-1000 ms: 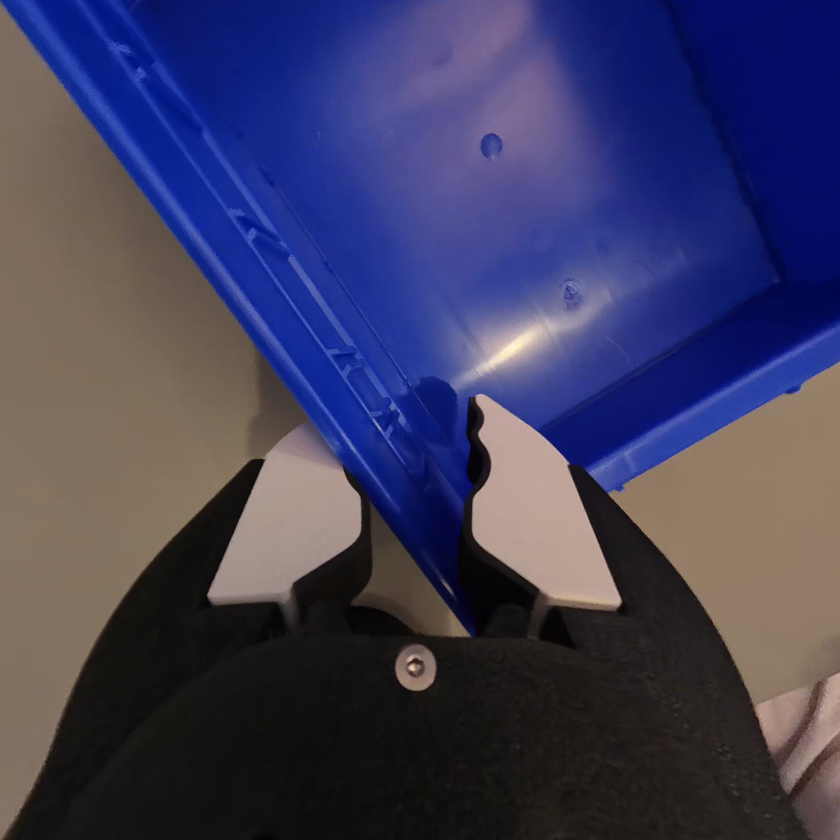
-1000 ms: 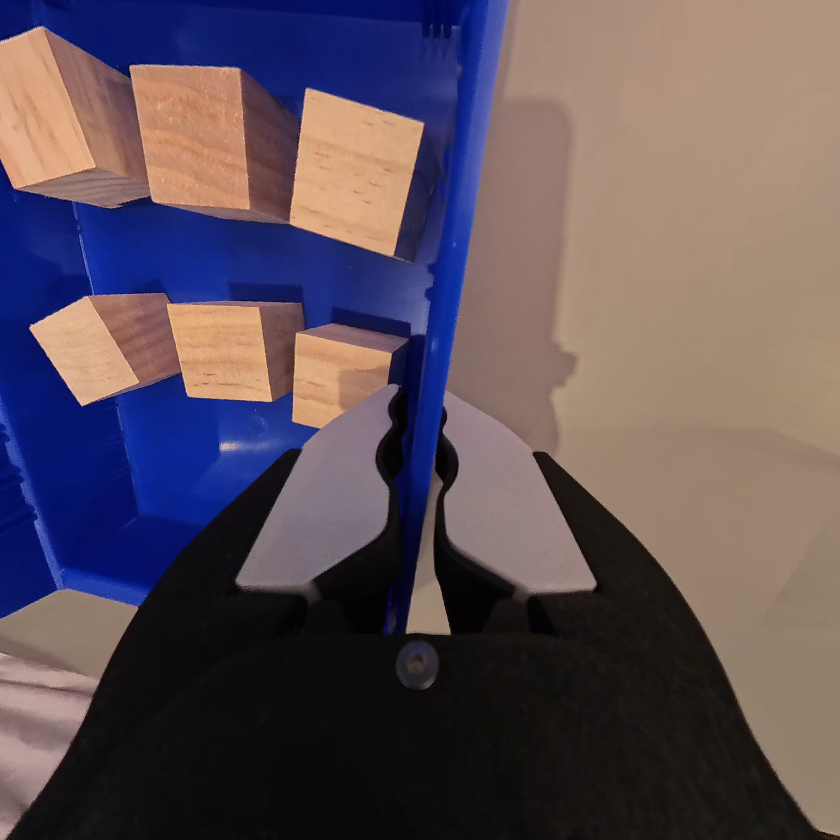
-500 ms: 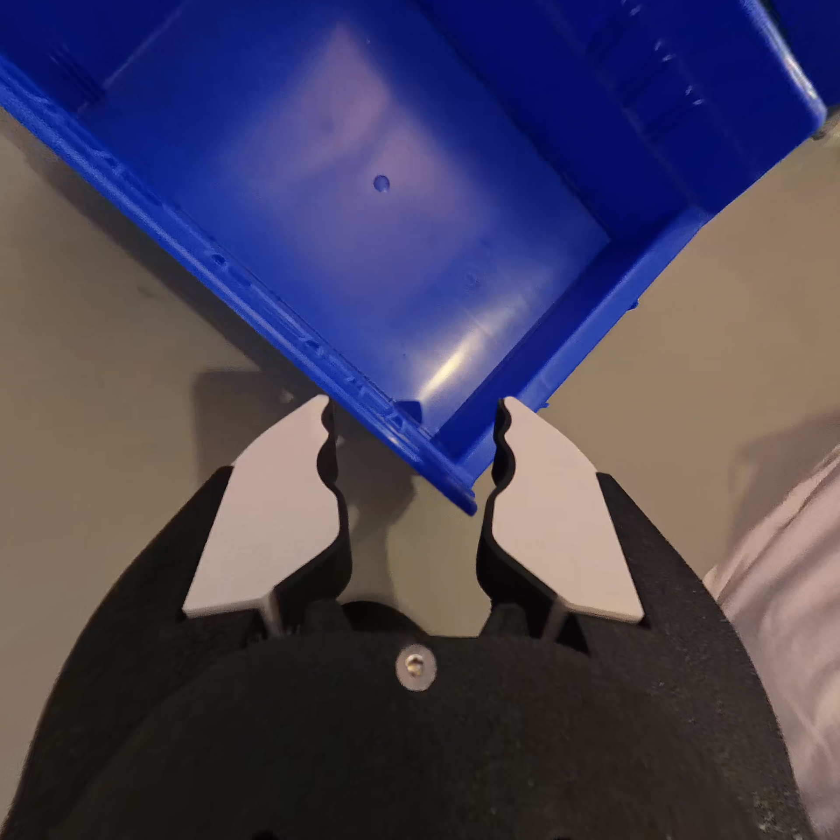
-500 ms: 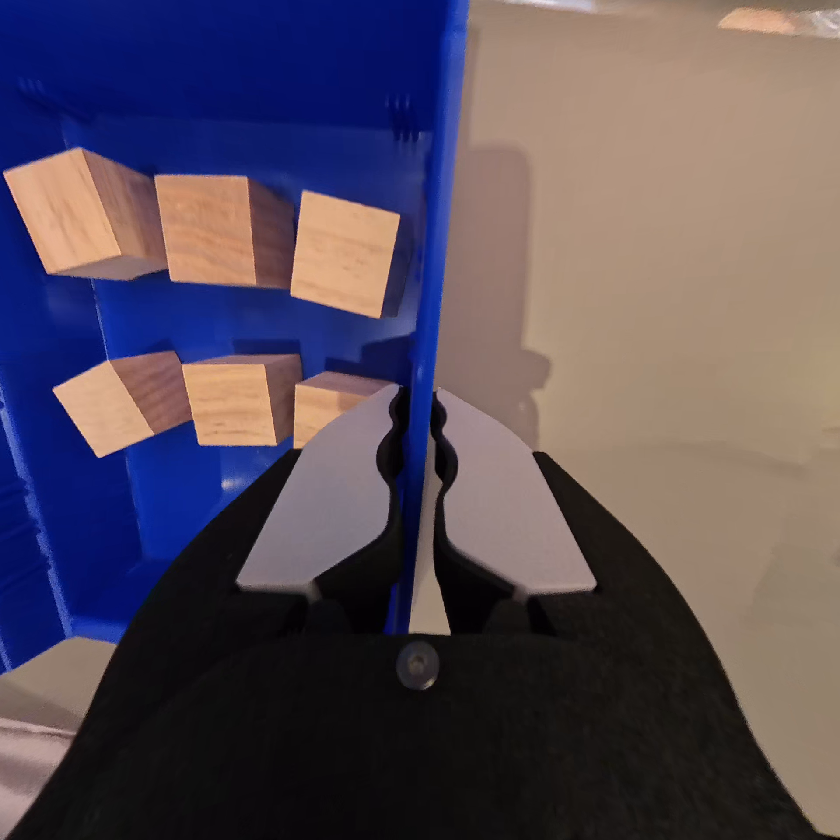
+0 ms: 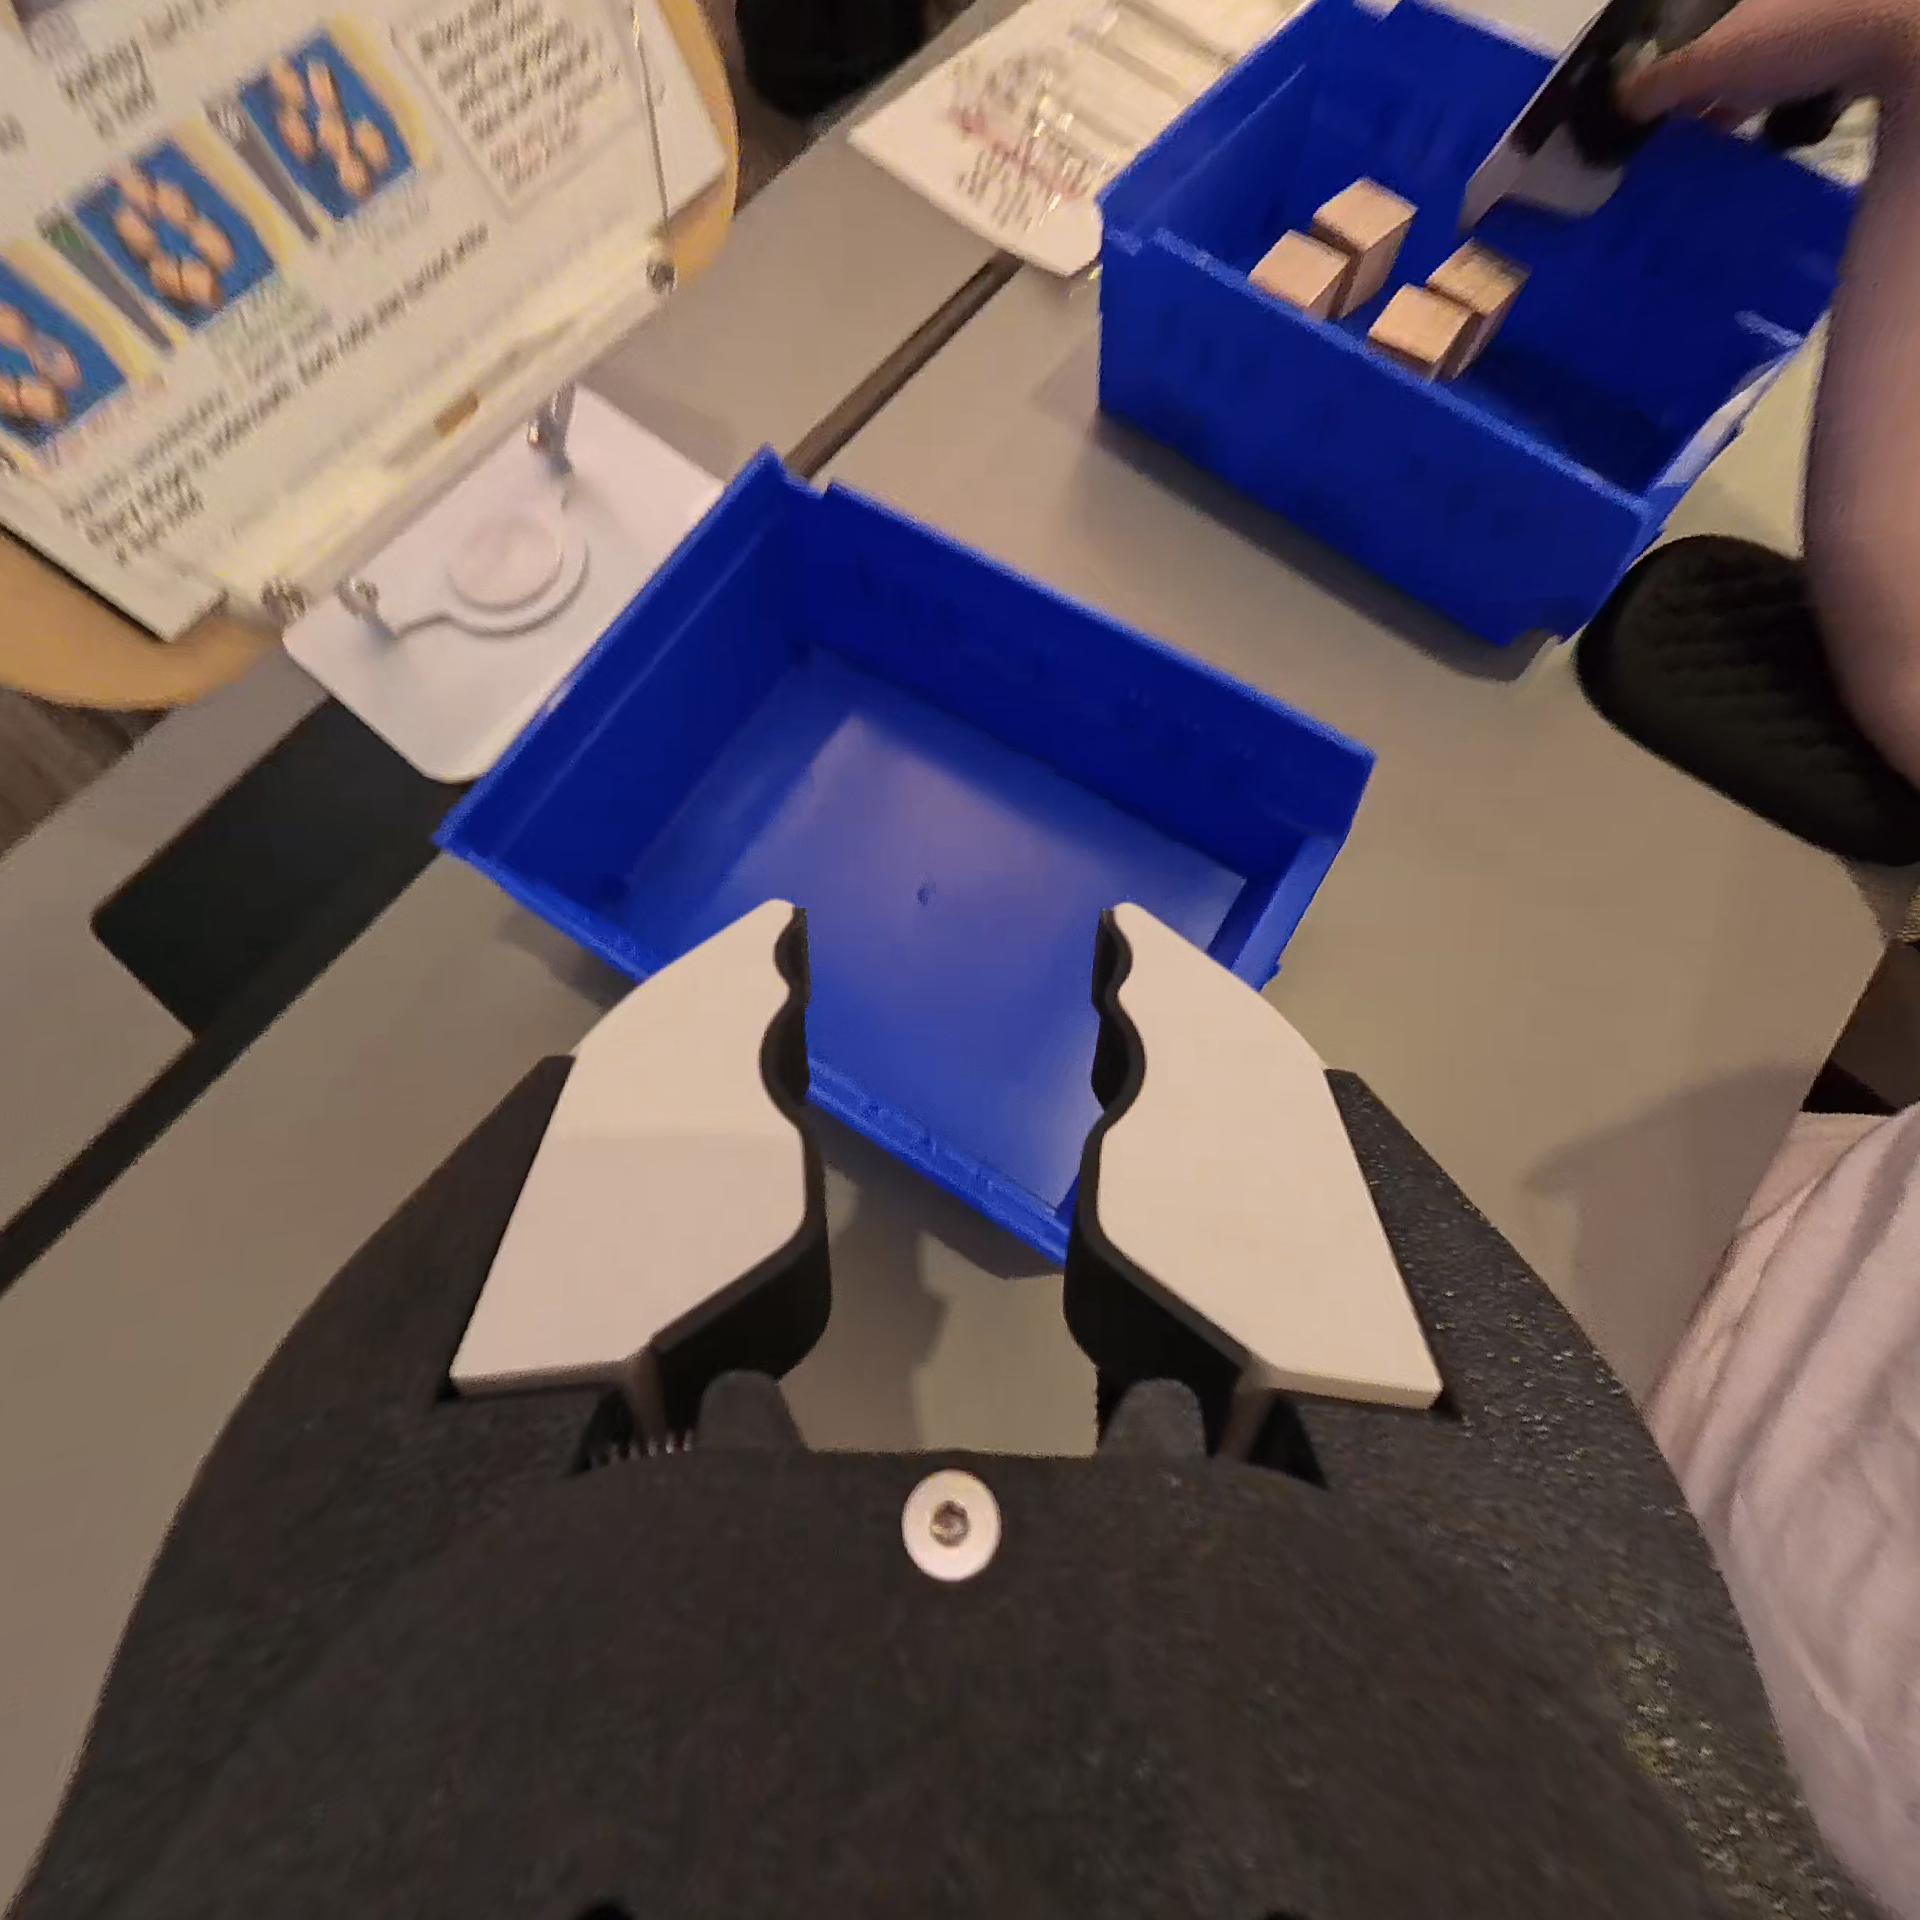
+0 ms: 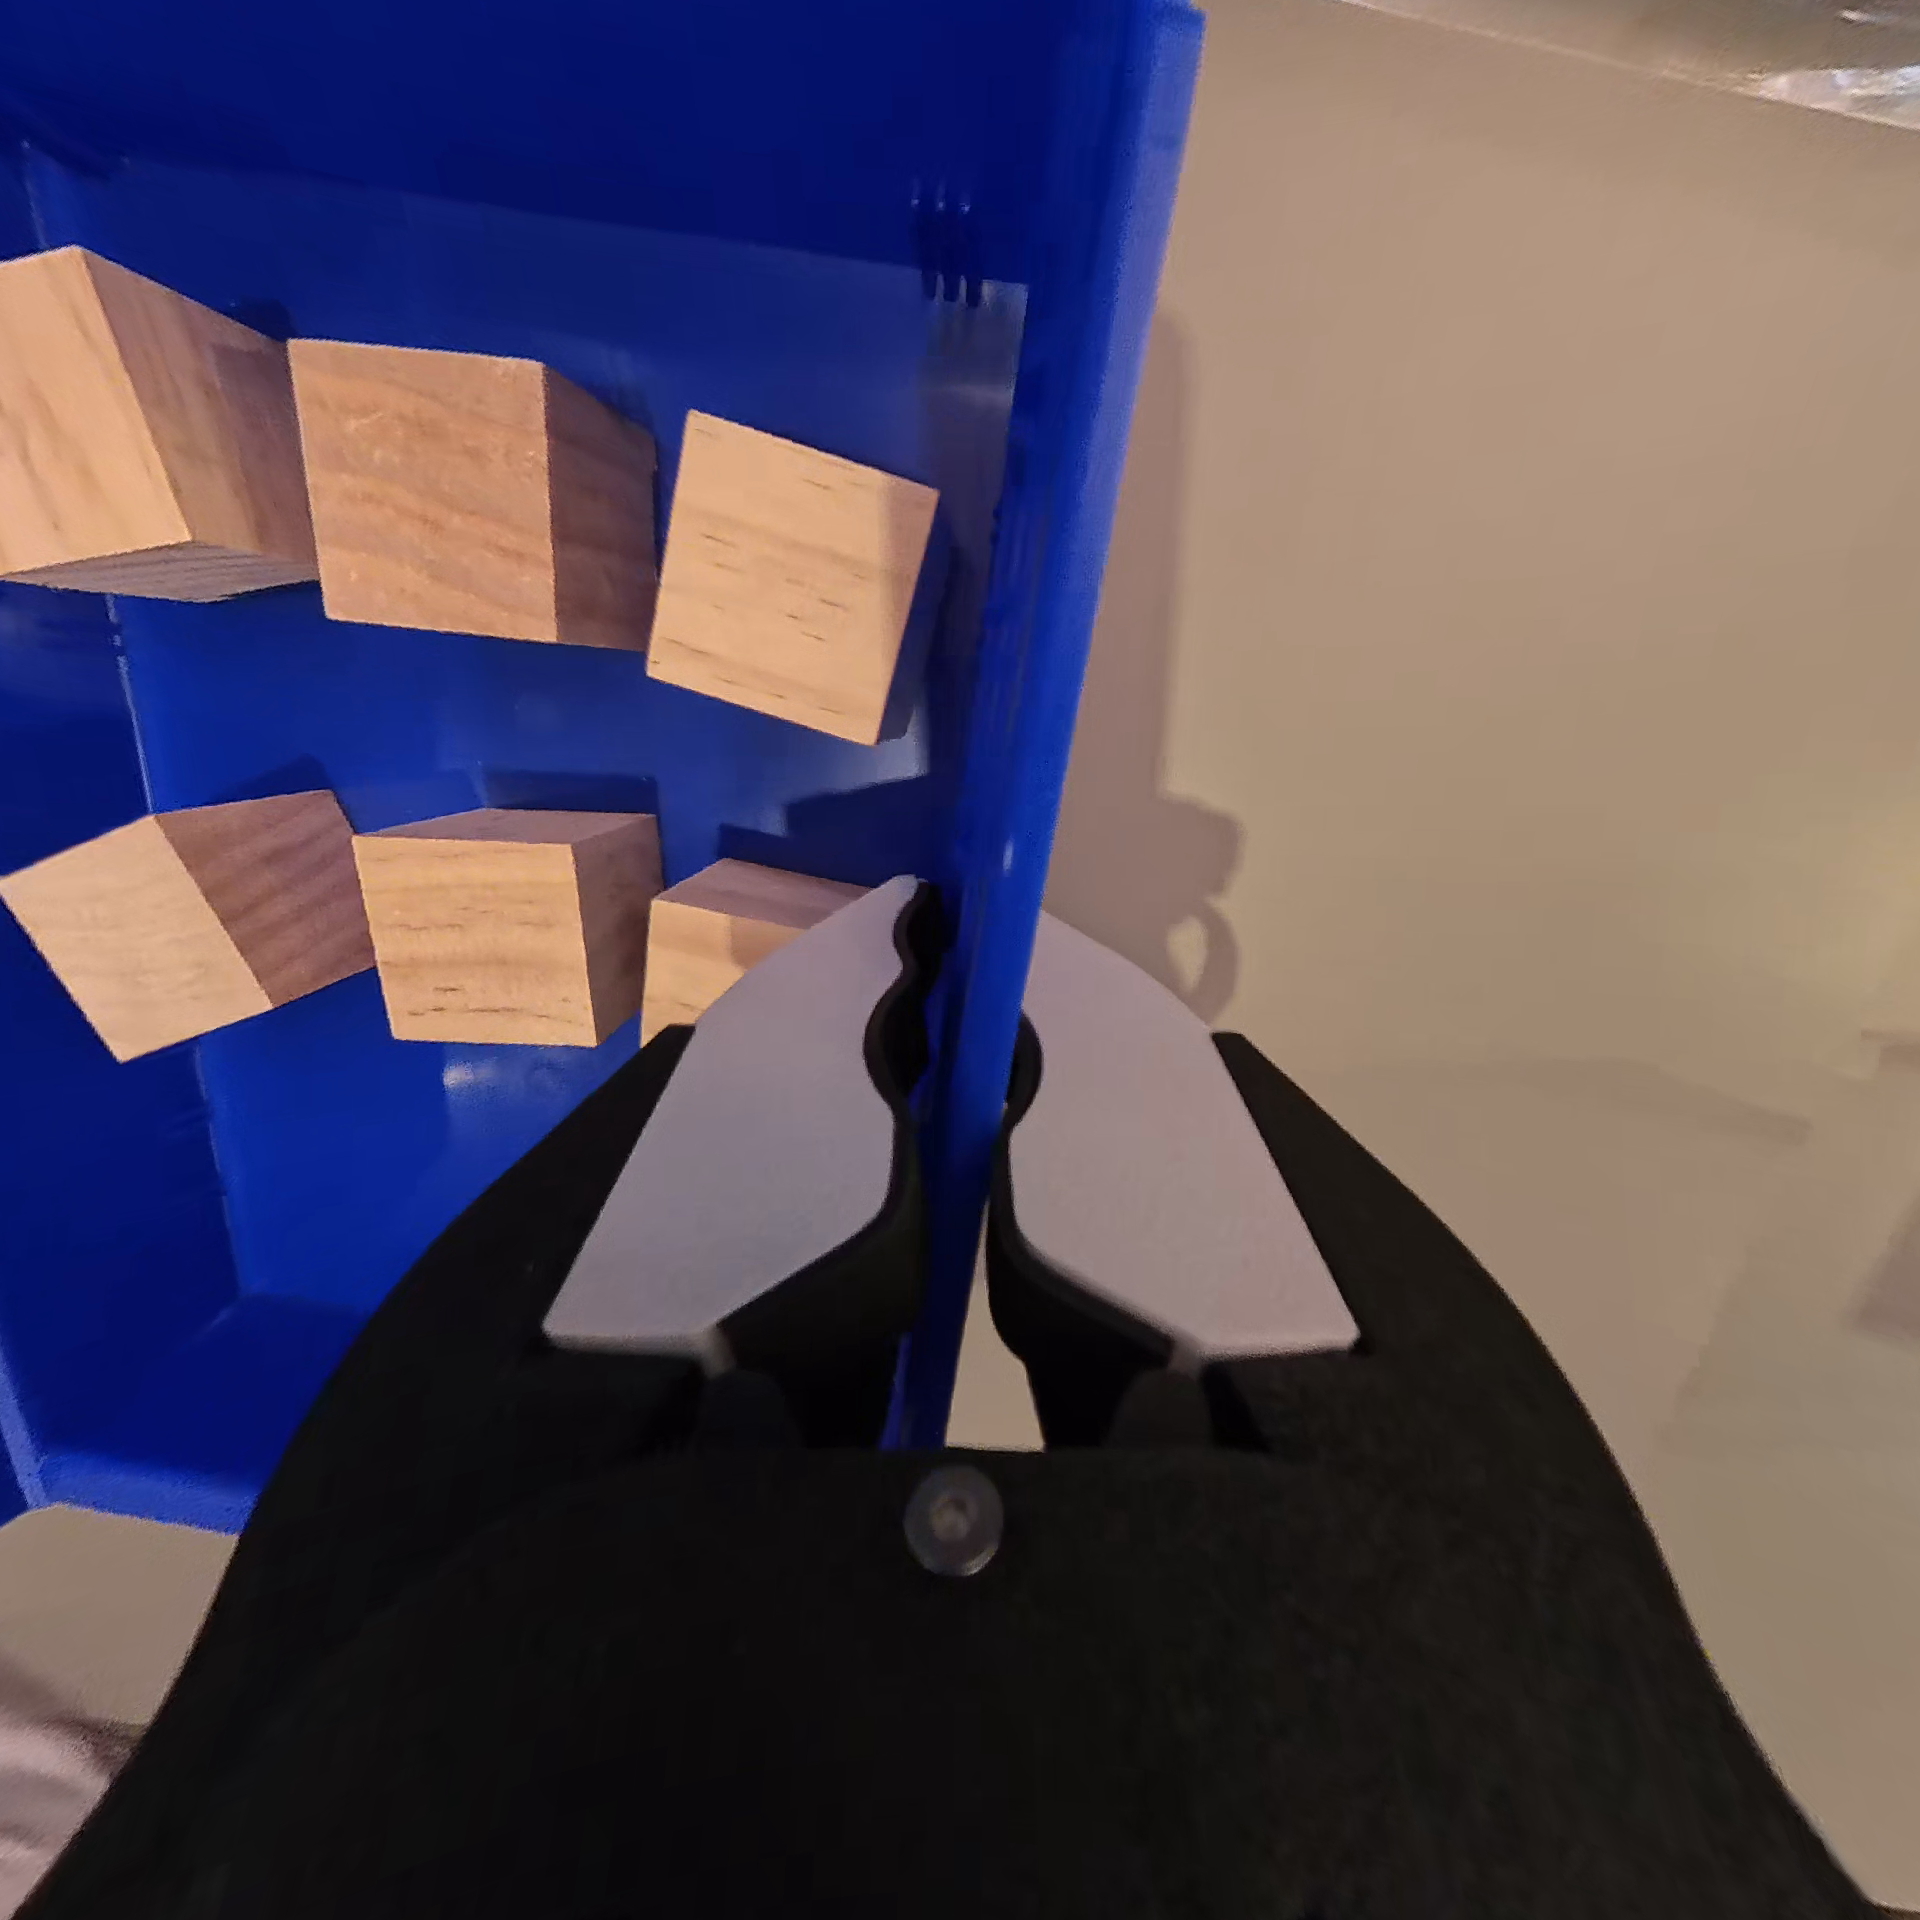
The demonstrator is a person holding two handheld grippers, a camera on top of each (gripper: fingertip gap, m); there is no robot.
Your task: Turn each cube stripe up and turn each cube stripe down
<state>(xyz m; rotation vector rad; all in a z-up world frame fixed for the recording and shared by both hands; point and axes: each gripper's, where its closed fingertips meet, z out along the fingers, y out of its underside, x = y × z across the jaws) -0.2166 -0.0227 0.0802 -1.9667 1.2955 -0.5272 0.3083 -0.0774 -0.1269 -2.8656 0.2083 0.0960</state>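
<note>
My left gripper (image 5: pixel 951 920) is open and empty, above the near corner of an empty blue bin (image 5: pixel 1091 634) on the grey table. A second blue bin (image 5: pixel 1351 457) at the far right holds several wooden cubes (image 5: pixel 1392 281). In the right wrist view these cubes (image 6: pixel 790 582) lie in two rows of three, with plain wood faces showing and no stripe visible. My right gripper (image 6: pixel 977 914) is shut on that bin's right wall (image 6: pixel 1070 520). It also shows in the left wrist view (image 5: pixel 1486 208), held by a hand.
An instruction sheet (image 5: pixel 312 260) stands on a white base (image 5: pixel 488 582) at the far left. Papers (image 5: pixel 1039 135) lie behind the bins. A black chair (image 5: pixel 1745 707) and a pale sleeve (image 5: pixel 1818 1455) are at the right. A dark patch (image 5: pixel 260 862) sits at the table's left.
My left gripper let go of the empty bin's wall, opened and pulled back and up. My right gripper stays shut on the cube bin's wall.
</note>
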